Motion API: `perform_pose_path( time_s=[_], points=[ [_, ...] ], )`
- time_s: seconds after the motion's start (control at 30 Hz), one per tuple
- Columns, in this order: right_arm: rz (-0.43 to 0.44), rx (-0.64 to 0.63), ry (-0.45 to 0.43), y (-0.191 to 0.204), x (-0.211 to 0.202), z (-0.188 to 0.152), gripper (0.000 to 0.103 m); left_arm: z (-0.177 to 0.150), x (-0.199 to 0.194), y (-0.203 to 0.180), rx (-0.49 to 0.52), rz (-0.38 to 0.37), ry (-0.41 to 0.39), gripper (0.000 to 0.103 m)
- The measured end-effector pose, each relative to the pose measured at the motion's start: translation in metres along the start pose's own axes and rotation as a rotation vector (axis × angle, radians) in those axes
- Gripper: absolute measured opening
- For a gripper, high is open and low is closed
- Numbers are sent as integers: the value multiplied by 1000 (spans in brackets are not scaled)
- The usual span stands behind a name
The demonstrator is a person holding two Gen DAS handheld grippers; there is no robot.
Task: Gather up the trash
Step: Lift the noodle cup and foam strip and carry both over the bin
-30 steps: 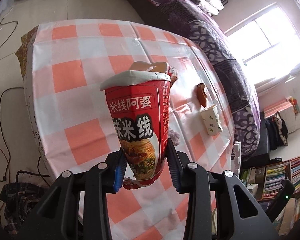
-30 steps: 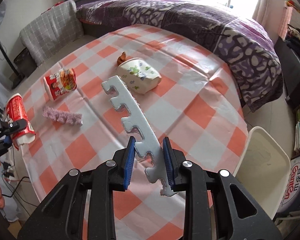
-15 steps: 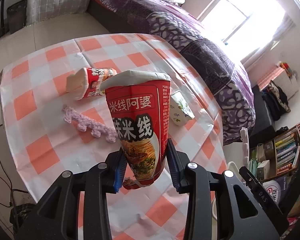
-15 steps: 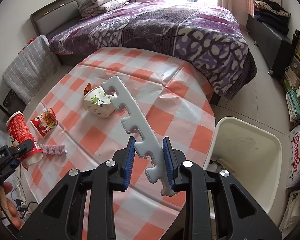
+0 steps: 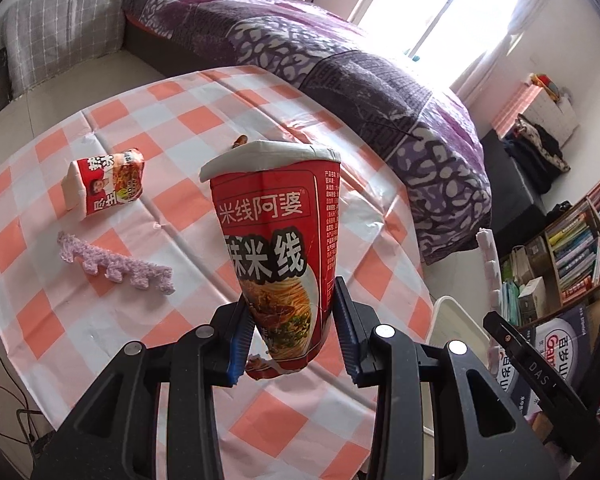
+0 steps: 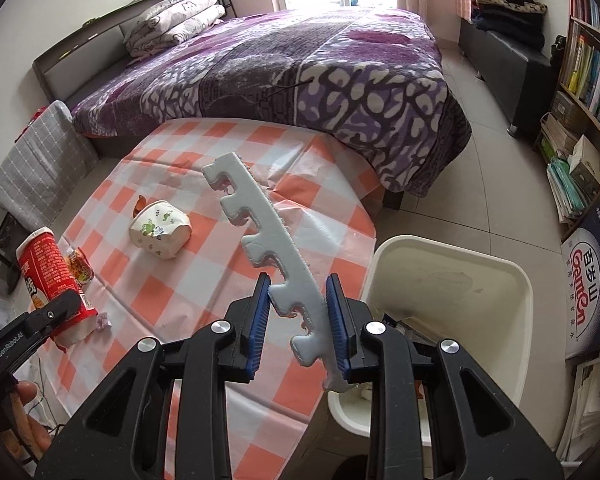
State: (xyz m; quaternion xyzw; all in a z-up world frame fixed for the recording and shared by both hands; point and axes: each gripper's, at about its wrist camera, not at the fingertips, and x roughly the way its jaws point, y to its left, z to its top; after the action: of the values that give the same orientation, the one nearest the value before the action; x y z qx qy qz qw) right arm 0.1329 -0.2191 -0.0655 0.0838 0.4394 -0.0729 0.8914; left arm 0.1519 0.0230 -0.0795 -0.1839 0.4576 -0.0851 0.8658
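Note:
My left gripper (image 5: 294,334) is shut on a tall red noodle cup (image 5: 274,240), held upright above the checked table (image 5: 204,128); the cup also shows in the right wrist view (image 6: 48,272). My right gripper (image 6: 298,320) is shut on a pale blue notched foam strip (image 6: 268,232), held near the table's right edge beside a white trash bin (image 6: 452,284). On the table lie a small red noodle packet (image 5: 104,184), a pink notched foam strip (image 5: 116,266), a white patterned paper cup (image 6: 160,230) on its side and a small brown scrap (image 6: 140,203).
A bed with a purple patterned cover (image 6: 320,64) stands behind the table. A bookshelf (image 6: 584,92) and a blue-and-white box (image 6: 592,276) are at the right. A grey checked cushion (image 5: 64,28) lies at the far left. Cables (image 5: 4,360) run on the floor.
Both grippers have swung toward the right side of the table with their loads. The trash bin has come fully into the right wrist view, close under the foam strip.

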Motion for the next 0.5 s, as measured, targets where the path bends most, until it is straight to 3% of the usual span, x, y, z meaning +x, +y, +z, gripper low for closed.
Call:
perform_pose_path(
  time_s=[0.5],
  points=[
    [-63,153,-12,-75,-13,0,27,-23,11,-75,143,-33,38,37]
  ],
)
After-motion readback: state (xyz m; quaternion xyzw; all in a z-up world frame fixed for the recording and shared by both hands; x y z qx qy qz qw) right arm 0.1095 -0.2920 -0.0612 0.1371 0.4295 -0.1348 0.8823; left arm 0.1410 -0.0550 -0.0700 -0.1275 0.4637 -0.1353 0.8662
